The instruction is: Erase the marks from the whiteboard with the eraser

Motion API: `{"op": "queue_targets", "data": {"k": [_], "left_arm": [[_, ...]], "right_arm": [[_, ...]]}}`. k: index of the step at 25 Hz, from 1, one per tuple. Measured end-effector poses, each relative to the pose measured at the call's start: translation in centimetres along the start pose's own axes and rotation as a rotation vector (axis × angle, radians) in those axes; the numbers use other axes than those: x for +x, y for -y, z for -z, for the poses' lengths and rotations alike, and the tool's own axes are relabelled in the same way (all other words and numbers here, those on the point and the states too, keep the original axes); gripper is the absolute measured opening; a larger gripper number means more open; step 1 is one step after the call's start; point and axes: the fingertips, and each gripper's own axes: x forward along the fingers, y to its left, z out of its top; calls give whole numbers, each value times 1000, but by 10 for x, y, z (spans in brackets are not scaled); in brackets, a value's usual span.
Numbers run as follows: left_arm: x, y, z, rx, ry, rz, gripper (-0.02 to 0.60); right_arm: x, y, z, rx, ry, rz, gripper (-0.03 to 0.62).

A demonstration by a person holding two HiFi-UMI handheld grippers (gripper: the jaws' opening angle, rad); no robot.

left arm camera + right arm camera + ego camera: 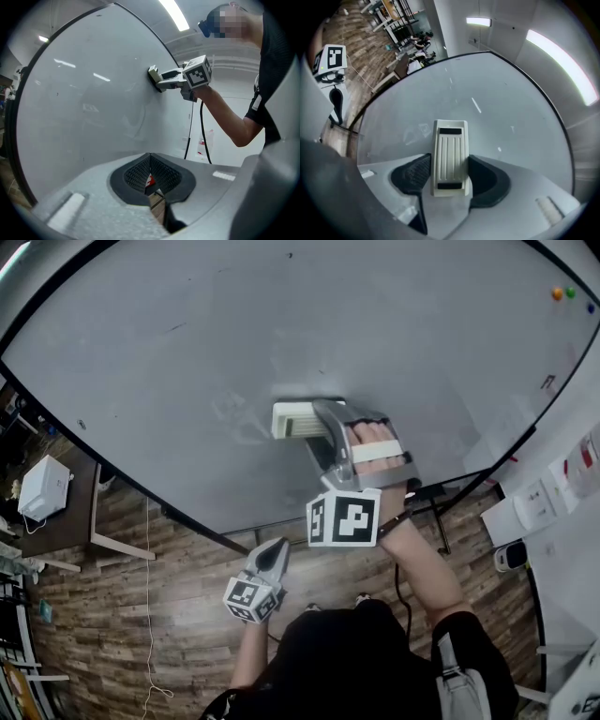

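Observation:
The whiteboard (187,352) fills the upper head view. A white ribbed eraser (298,420) is pressed flat against it, with my right gripper (317,424) shut on its sides. Faint smudged marks (230,413) lie just left of the eraser. In the right gripper view the eraser (450,150) sits between the dark pads of the right gripper (450,177), and the pale marks (415,133) show to its left. My left gripper (274,549) hangs lower, off the board, shut and empty. The left gripper view shows the left gripper (151,176) with its pads together and the eraser (153,75) far off.
Coloured magnets (562,293) stick to the board's upper right. The board's black frame (187,521) runs along its lower edge above a wood floor (141,634). A white box (42,488) rests on a desk at the left. Papers and a socket (539,498) hang on the right wall.

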Motion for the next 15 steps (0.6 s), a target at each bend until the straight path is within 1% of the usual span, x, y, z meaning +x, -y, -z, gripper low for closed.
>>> {"op": "queue_targets", "data": {"k": [2,5,10,15], "left_arm": [[-5,-4,0,-8,-1,-16,9],[-10,-10,-3,-11,3,-35,9],[-7,-12,-3,-8,4,-36,9],[14,5,-5,-1,-3,10,9]], "right_arm": [[5,-28,-17,-35,38,-62,249],[6,-54,-17,-19,49,-117,249],[2,-101,15,8,9,-217,247],[-7,-147,61,51,-39,-302,247]]}}
